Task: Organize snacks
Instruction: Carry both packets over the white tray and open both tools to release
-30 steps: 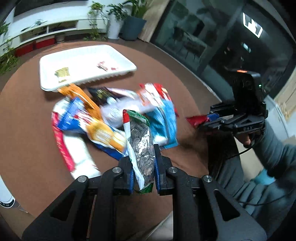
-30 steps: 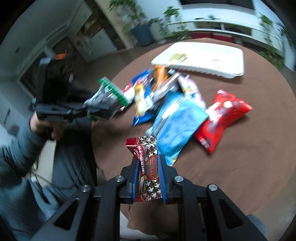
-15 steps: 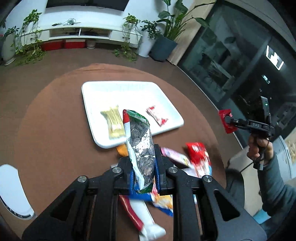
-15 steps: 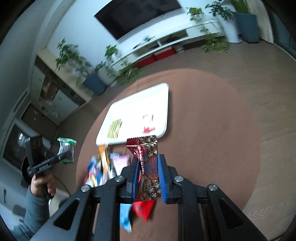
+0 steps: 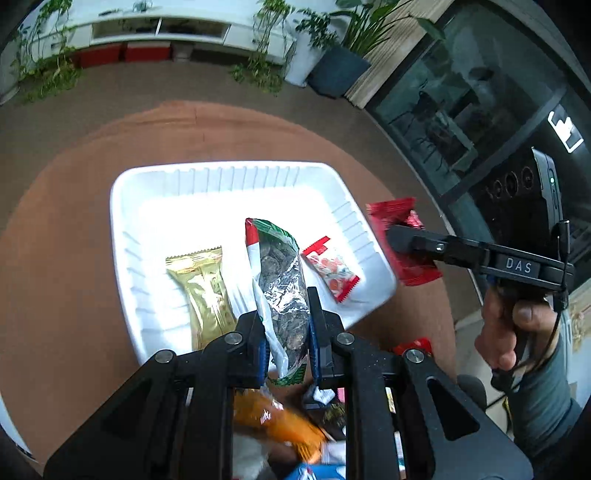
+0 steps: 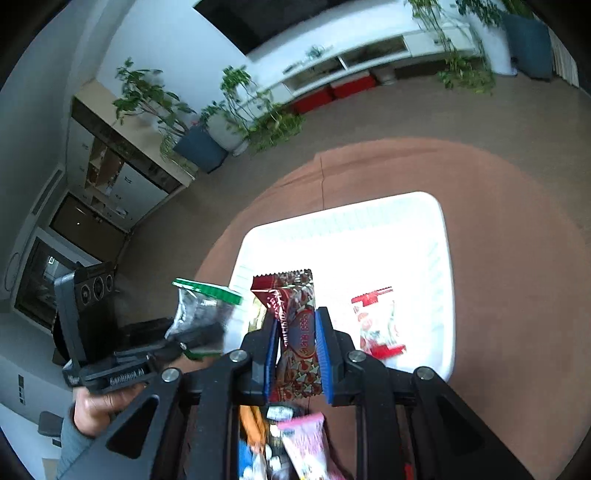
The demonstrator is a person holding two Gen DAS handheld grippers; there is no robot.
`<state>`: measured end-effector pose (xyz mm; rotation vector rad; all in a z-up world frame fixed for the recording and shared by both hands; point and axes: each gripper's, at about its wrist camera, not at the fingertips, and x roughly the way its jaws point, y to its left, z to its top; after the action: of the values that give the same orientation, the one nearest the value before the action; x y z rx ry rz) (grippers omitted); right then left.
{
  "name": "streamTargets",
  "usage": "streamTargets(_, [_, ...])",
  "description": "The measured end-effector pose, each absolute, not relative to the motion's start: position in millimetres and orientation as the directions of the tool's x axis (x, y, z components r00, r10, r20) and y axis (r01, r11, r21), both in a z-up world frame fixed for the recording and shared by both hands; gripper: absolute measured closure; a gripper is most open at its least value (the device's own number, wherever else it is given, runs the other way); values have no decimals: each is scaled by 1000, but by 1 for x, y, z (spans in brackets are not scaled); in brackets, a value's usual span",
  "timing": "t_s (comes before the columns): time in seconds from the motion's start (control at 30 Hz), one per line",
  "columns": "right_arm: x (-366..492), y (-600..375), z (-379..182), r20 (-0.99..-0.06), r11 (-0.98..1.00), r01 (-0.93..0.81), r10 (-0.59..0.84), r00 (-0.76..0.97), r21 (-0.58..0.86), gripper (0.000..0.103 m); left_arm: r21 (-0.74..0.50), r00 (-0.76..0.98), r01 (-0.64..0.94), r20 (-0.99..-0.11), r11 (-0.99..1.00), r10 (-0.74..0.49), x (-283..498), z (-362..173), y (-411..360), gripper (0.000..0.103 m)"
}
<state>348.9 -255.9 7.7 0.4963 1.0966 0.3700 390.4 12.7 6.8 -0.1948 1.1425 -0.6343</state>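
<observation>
Left gripper [image 5: 286, 325]: I clamped a clear seed bag [image 5: 280, 280], green-red top, long axis pointing away, over the white tray [image 5: 229, 177].
Right gripper [image 6: 295, 347]: I pinched a dark red snack bar [image 6: 295, 317] lengthwise, over the tray's near edge.

A round brown table [image 5: 74, 229] stands on a brown floor [image 6: 498, 110]. Along the far white wall [image 6: 166, 48] runs a low white shelf unit [image 5: 159, 26] with red boxes [image 5: 122, 55] under it, flanked by leafy potted plants [image 5: 332, 55]. Dark glass panels [image 5: 461, 110] fill the right side; wooden cabinets [image 6: 110, 158] stand far left
</observation>
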Motion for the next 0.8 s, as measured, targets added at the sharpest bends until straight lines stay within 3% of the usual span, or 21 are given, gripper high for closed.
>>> streamTargets(0.37, [388,-260,-49,-833,879,57,425,354,473,82,-451,209,349,-817,822,-537,412,-29,-10,88])
streamTargets(0.8, [396,-249,-58,-859,906,39,386,335,422,78,-429,212,326,-836,843,-507,409,-37,-21,85])
